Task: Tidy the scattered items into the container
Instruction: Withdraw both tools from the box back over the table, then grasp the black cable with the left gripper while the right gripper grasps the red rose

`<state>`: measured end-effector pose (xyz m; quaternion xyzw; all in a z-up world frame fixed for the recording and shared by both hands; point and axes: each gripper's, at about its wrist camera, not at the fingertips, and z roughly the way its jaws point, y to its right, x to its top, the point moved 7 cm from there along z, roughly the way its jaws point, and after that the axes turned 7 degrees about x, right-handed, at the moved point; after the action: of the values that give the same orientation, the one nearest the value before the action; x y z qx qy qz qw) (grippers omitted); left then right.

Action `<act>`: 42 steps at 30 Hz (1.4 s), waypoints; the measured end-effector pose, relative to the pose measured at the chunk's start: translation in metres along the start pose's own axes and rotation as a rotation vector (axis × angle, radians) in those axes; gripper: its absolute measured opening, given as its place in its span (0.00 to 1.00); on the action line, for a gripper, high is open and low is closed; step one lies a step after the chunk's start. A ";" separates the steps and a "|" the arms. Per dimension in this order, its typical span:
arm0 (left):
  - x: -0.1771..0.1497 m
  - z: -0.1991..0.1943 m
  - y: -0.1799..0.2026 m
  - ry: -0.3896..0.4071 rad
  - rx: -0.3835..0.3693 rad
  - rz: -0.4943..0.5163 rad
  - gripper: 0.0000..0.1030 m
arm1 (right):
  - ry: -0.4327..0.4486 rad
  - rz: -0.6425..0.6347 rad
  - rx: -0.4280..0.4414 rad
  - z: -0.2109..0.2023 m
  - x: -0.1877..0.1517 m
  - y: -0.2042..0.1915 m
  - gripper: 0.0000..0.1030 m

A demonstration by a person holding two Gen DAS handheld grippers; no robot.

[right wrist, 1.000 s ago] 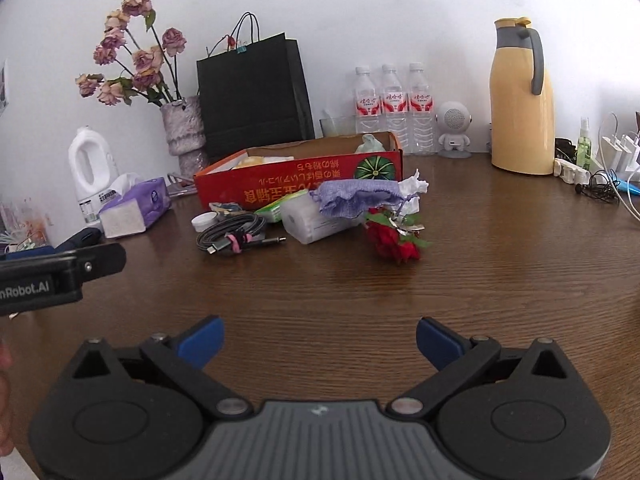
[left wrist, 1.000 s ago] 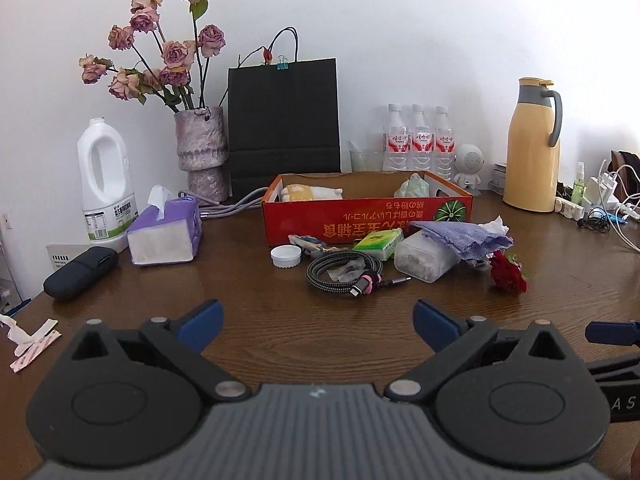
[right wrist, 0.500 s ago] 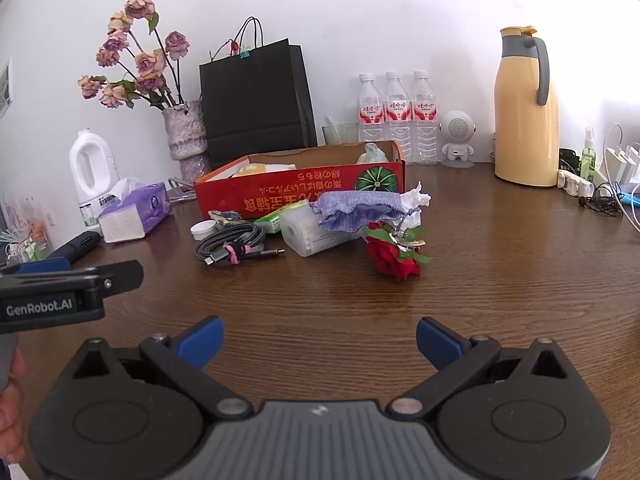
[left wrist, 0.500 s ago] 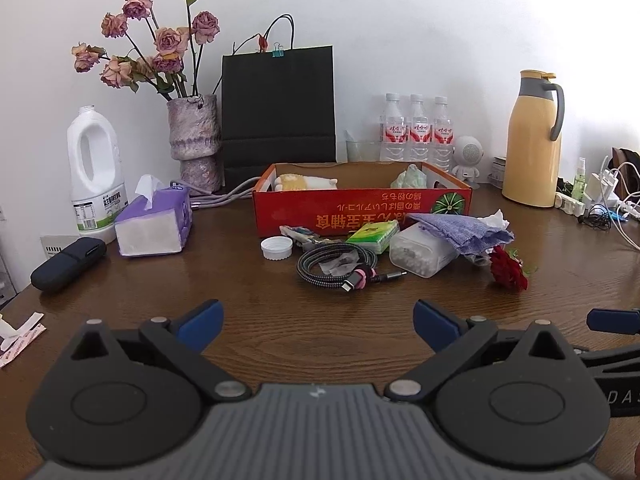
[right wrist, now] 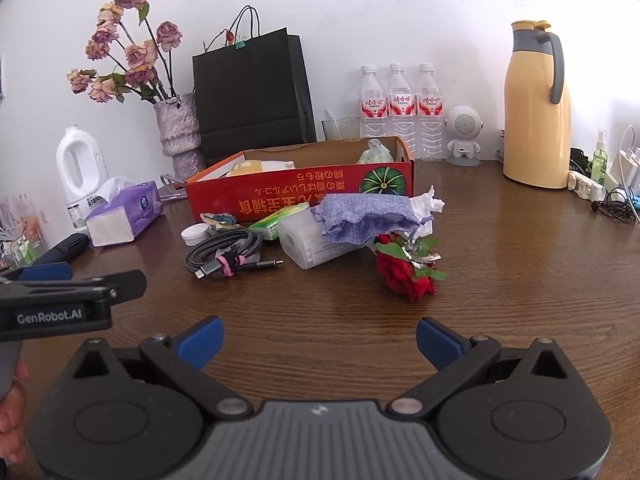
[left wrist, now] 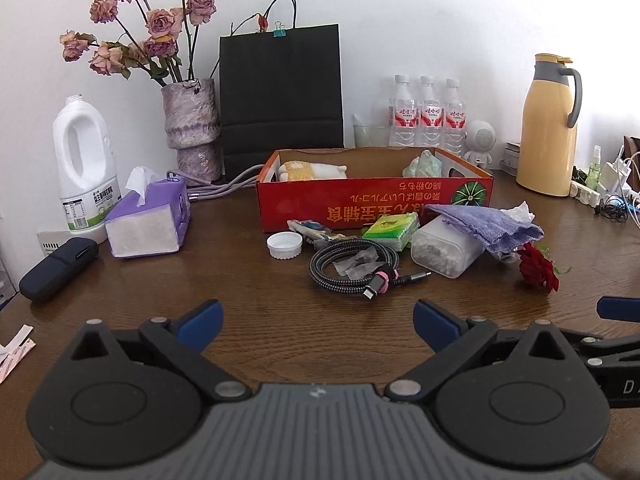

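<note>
A red cardboard box [left wrist: 376, 200] [right wrist: 304, 192] stands mid-table with a few items inside. In front of it lie a white cap [left wrist: 284, 245], a coiled braided cable [left wrist: 354, 270] [right wrist: 224, 250], a green packet [left wrist: 391, 227], a clear plastic box [left wrist: 446, 250] [right wrist: 316, 244] under a purple cloth [left wrist: 486, 222] [right wrist: 366, 216], and a red rose [left wrist: 538, 268] [right wrist: 406, 276]. My left gripper [left wrist: 318, 320] is open and empty, short of the cable. My right gripper [right wrist: 320, 338] is open and empty, short of the rose.
A purple tissue box [left wrist: 148, 220], white jug [left wrist: 84, 172], dark case [left wrist: 58, 268] and flower vase [left wrist: 192, 128] stand at the left. A black bag [left wrist: 280, 100], water bottles [left wrist: 426, 112] and yellow thermos [left wrist: 550, 128] line the back. Chargers and cables [left wrist: 612, 196] lie far right.
Both grippers have moved slightly forward toward the scattered items and tilted a little downward. Both stay open and empty. Nothing on the table has moved.
</note>
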<state>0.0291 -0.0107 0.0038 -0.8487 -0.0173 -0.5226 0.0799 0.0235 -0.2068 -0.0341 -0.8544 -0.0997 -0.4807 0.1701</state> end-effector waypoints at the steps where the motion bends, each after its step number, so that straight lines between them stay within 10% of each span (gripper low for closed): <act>1: 0.002 0.004 0.000 -0.002 -0.002 0.006 1.00 | -0.002 -0.002 -0.002 0.003 0.002 0.000 1.00; 18: 0.034 0.092 0.029 -0.087 -0.198 0.064 0.96 | -0.008 -0.076 -0.059 0.062 0.049 0.012 0.98; 23: 0.032 0.113 0.043 -0.153 -0.255 0.152 0.55 | 0.011 -0.099 -0.061 0.068 0.058 0.011 0.97; 31: 0.012 0.116 0.055 -0.210 -0.341 0.237 0.44 | 0.008 -0.062 -0.094 0.078 0.064 0.028 0.95; 35: 0.016 0.117 0.058 -0.230 -0.364 0.239 0.20 | -0.004 -0.057 -0.102 0.083 0.064 0.031 0.94; 42: 0.032 0.082 0.049 -0.095 -0.355 0.208 0.19 | -0.025 -0.069 -0.149 0.074 0.052 0.040 0.94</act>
<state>0.1221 -0.0481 -0.0099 -0.8703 0.1592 -0.4656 -0.0183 0.1223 -0.2148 -0.0328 -0.8667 -0.0951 -0.4817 0.0880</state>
